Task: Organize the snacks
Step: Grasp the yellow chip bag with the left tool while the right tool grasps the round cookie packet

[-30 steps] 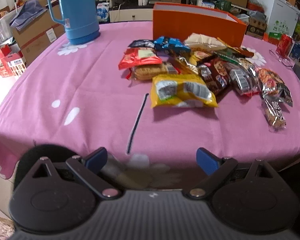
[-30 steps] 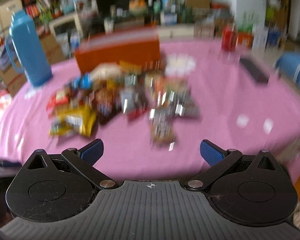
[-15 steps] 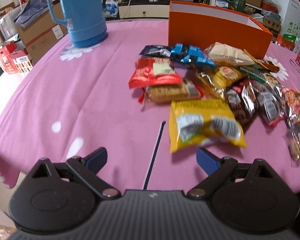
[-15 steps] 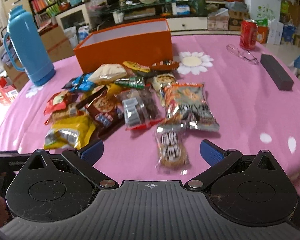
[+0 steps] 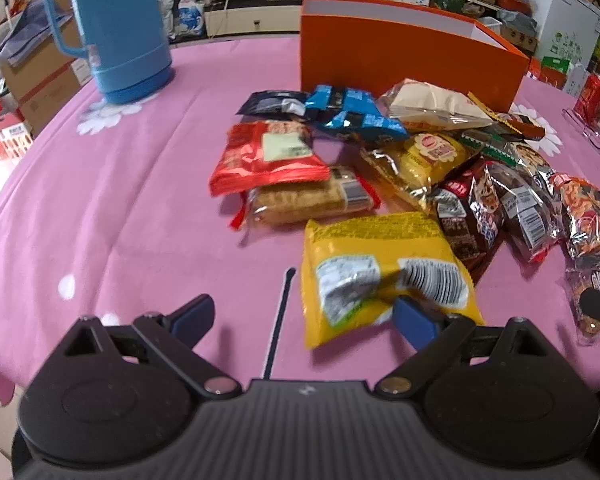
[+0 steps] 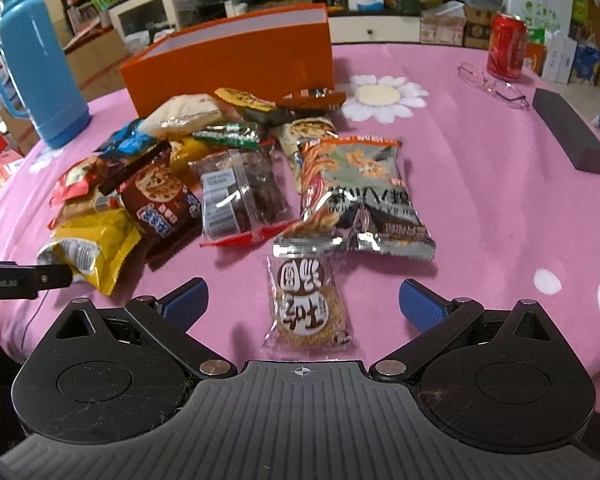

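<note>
Standing at 10 o'clock on the pink tablecloth [image 5: 140, 200], a blue thermos [image 5: 116, 28] rises well apart from the snack pile, with the orange box [image 5: 400, 52] at 12 o'clock just behind the packets. Moving rightward in the left wrist view, a red packet [image 5: 266, 158] lies partly on top of a clear cracker pack [image 5: 308, 200], and 2 blue packets [image 5: 352, 114] sit beyond them near the box. The left gripper [image 5: 302, 314] has its jaws spread wide and holds nothing; its right fingertip overlaps the near edge of the yellow bag [image 5: 380, 264], though whether it touches is unclear, and a thin black line [image 5: 278, 320] runs across the cloth between the fingers. In the right wrist view, a brown cookie packet [image 6: 160, 200] and a dark brownie pack [image 6: 240, 196] lie at 11 o'clock, a silver noodle bag [image 6: 360, 196] at 12 o'clock. The right gripper [image 6: 304, 304] is likewise wide open and empty, with a small round-biscuit packet [image 6: 306, 308] lying on the cloth between its fingers, untouched by the pads. Farther right, at 2 o'clock, are spectacles [image 6: 492, 84], a red can [image 6: 506, 46] and a dark block [image 6: 568, 128].
</note>
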`<state>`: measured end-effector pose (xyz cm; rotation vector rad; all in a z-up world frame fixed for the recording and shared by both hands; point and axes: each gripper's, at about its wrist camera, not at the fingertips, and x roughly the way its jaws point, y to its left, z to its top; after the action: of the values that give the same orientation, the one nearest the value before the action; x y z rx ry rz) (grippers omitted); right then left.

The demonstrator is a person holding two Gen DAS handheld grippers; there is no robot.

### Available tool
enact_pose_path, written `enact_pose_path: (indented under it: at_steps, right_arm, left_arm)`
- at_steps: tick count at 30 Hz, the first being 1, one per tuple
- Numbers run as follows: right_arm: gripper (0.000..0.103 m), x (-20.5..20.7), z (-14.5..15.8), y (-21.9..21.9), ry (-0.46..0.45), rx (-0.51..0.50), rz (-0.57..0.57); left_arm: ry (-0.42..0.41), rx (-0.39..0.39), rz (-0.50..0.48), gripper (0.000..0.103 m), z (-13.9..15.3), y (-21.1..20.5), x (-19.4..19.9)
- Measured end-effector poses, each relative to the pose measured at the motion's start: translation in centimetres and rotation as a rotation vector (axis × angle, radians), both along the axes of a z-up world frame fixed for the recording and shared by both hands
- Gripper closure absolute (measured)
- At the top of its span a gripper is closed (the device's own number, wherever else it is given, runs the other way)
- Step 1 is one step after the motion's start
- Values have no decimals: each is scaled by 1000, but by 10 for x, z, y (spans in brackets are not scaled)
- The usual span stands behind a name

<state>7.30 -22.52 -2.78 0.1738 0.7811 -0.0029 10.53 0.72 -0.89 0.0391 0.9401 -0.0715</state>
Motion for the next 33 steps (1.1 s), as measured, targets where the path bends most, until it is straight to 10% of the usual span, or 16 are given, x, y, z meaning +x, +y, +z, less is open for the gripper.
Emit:
enact_pose_path:
  at_steps: [33]
  right_arm:
    - [11, -30, 4, -25, -25, 35, -39]
  left_arm:
    - [-42, 32, -111, 9, 21, -16, -32]
